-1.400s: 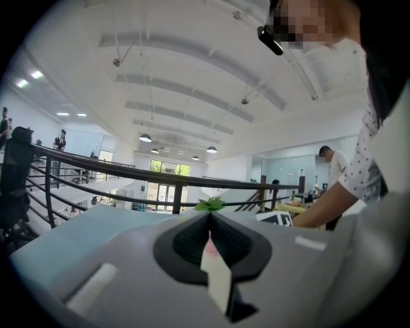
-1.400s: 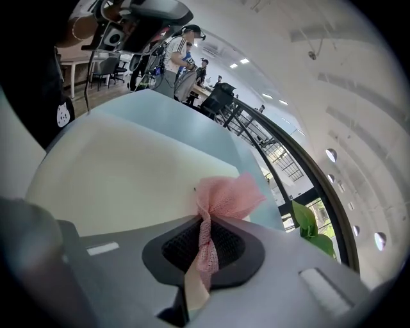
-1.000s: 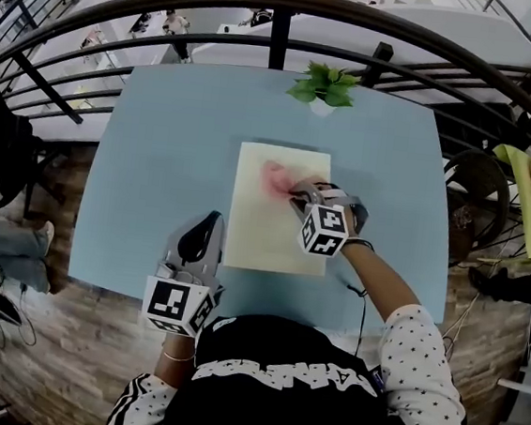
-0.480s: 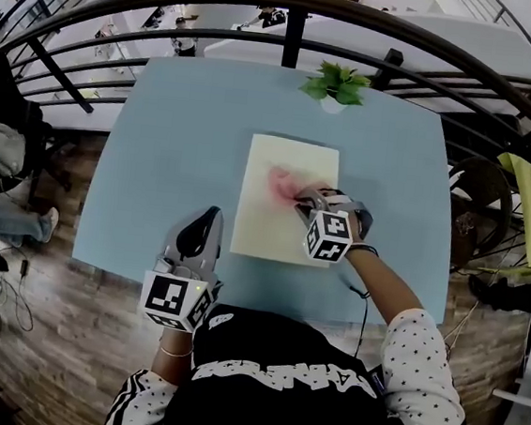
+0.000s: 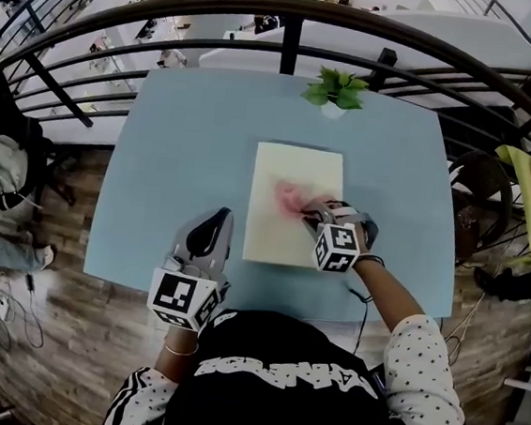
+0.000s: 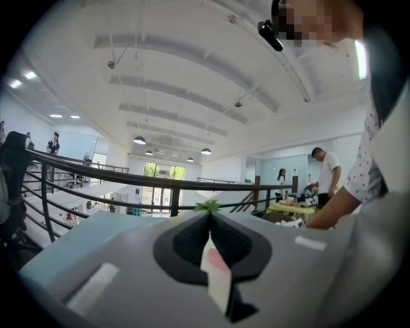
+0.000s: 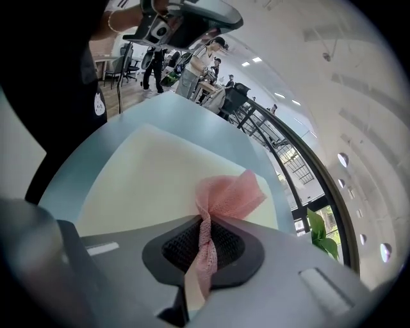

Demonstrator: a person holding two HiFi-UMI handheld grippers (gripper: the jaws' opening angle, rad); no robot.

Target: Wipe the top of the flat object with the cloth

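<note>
Head view, with both gripper views. A pale cream board (image 5: 297,177) lies flat on a light blue table (image 5: 179,141), right of the table's middle. Its long axis runs straight away from the person, and its far short edge faces a small potted plant (image 5: 335,89) at the far edge of the table, before a dark railing (image 5: 285,41).

The right gripper (image 5: 311,212) reaches over the near right part of the board, pointing left and away from the person. Its jaws are clamped on a pink cloth (image 5: 291,198). In the right gripper view the cloth (image 7: 227,195) runs as a twisted strand between the jaws of the right gripper (image 7: 205,221), along their line, and its free end fans out onto the board (image 7: 147,173), about midway along the board's length and toward its right edge.

The left gripper (image 5: 216,219) is over the near part of the table, just left of the board and apart from it, pointing away from the person. In its own view the left gripper (image 6: 209,221) has its jaws together, with nothing gripped.
</note>
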